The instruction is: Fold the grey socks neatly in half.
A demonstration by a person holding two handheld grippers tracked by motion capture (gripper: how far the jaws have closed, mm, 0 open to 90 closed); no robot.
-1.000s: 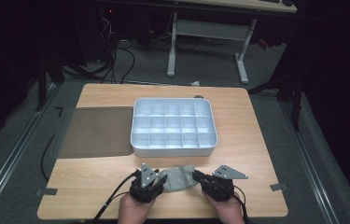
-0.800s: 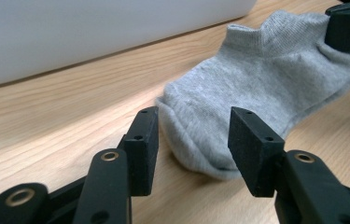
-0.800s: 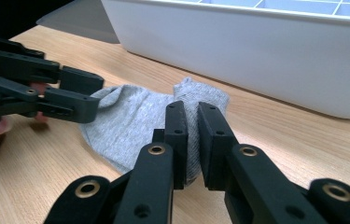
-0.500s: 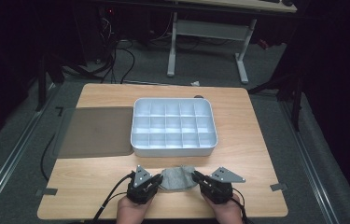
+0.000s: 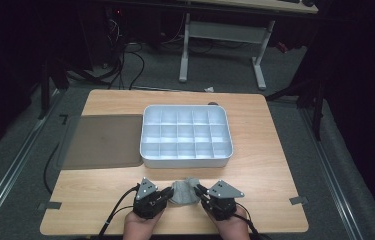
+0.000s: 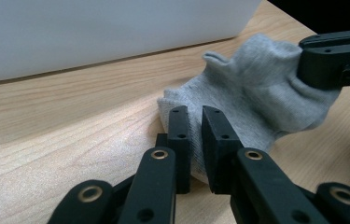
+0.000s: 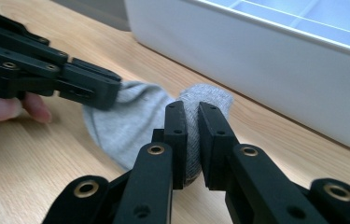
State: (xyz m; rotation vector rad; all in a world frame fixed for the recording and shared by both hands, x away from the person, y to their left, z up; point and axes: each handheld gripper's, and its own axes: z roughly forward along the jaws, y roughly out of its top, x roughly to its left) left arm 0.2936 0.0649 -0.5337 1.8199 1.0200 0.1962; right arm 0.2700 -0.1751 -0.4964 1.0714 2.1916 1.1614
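Observation:
A small grey sock (image 5: pixel 184 192) lies on the wooden table (image 5: pixel 275 170) near its front edge, stretched between both grippers. My left gripper (image 5: pixel 169 192) has just closed its jaws and is shut on the sock's left end (image 6: pixel 256 88), with fabric pinched between the pads (image 6: pixel 195 140). My right gripper (image 5: pixel 199 190) is shut on the sock's other end (image 7: pixel 135 126), and cloth bulges above its jaws (image 7: pixel 192 135). Each gripper view also shows the opposite gripper, the right one (image 6: pixel 331 60) and the left one (image 7: pixel 93 86), clamped on the sock.
A white tray (image 5: pixel 185 162) with several open compartments stands just behind the sock, its near wall close in both gripper views (image 6: pixel 93 32) (image 7: pixel 256 56). A dark grey mat (image 5: pixel 102 140) lies to the tray's left. Bare wood lies on either side of the hands.
The left gripper's jaws have closed onto the sock's left end. The right gripper has shifted a little to the left, and the sock is bunched shorter between the two.

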